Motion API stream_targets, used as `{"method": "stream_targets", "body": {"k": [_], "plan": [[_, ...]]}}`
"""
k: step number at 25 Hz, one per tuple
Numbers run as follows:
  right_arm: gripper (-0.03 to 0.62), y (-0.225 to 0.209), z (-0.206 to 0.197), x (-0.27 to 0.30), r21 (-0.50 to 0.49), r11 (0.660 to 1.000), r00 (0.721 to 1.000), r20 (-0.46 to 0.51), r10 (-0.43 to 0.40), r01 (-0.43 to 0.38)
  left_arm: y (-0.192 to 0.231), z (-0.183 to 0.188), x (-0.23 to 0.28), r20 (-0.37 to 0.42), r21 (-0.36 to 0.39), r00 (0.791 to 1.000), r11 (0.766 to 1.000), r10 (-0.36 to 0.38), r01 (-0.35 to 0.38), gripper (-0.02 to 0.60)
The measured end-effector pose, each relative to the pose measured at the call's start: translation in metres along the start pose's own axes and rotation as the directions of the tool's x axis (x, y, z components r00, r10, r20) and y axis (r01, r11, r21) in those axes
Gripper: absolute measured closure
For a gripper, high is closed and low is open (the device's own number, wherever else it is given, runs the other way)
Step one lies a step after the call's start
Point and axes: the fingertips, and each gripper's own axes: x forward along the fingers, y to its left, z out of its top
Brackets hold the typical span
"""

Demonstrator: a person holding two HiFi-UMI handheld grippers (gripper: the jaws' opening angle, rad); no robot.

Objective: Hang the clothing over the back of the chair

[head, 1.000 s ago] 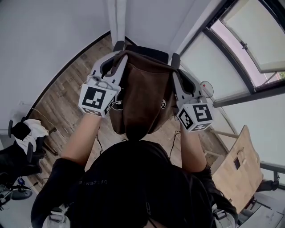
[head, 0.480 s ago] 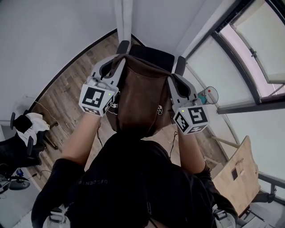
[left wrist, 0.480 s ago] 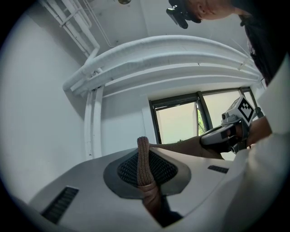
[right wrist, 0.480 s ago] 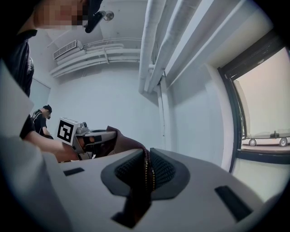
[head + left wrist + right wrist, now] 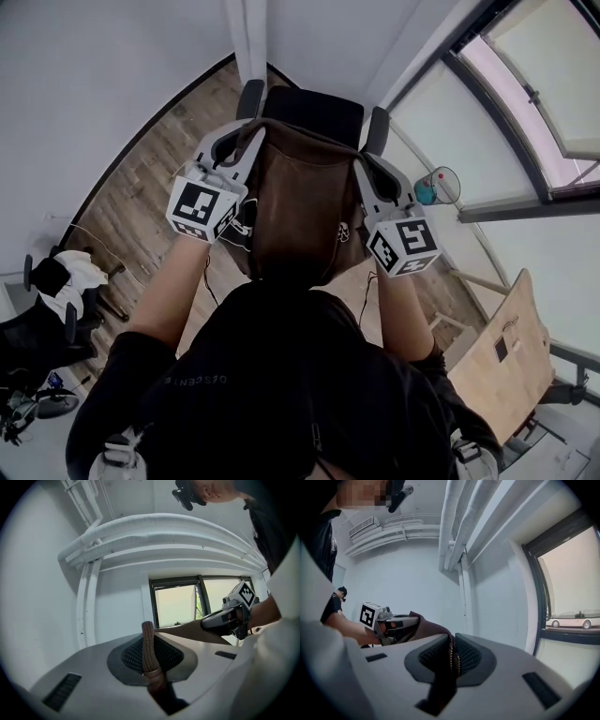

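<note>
Both upper corners of the brown clothing (image 5: 300,202) were gripped, and the garment hung spread at the centre of the head view. Its top edge sat just below the black chair (image 5: 317,106) back at upper centre; contact could not be told. The left claw (image 5: 149,656) pinched a ribbed hem, and the right claw (image 5: 453,657) pinched a zipper edge. Wooden floor (image 5: 141,202) lay beneath, with a window (image 5: 525,112) at upper right.

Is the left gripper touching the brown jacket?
Touching. In the left gripper view, the left hand-held gripper is shut on the ribbed edge of the brown jacket, with a pad pressing on each side.
</note>
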Motion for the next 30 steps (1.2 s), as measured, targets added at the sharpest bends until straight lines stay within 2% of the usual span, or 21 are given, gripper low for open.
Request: {"method": "stream_targets", "body": {"k": [7, 13, 21, 30], "plan": [[0.539, -0.012, -0.02, 0.006, -0.002, 0.996, 0.995, -0.032, -0.09, 0.09, 0.0, -0.025, 0.018, -0.022, -0.029, 0.998, 0.997, -0.066, 0.066, 0.532], [0.536, -0.021, -0.035, 0.013, -0.008, 0.99, 0.989, -0.059, -0.138, 0.137, 0.0, -0.045, 0.031, -0.054, -0.045, 0.994, 0.995, -0.092, 0.09, 0.531], [0.522, -0.033, -0.054, 0.02, 0.014, 0.985, 0.98, -0.104, -0.171, 0.173, -0.003, -0.065, 0.042, -0.098, -0.058, 0.989, 0.993, -0.112, 0.107, 0.531], [0.492, -0.042, -0.07, 0.027, 0.041, 0.983, 0.974, -0.151, -0.171, 0.179, -0.003, -0.083, 0.049, -0.141, -0.071, 0.983, 0.991, -0.119, 0.11, 0.531]]}}
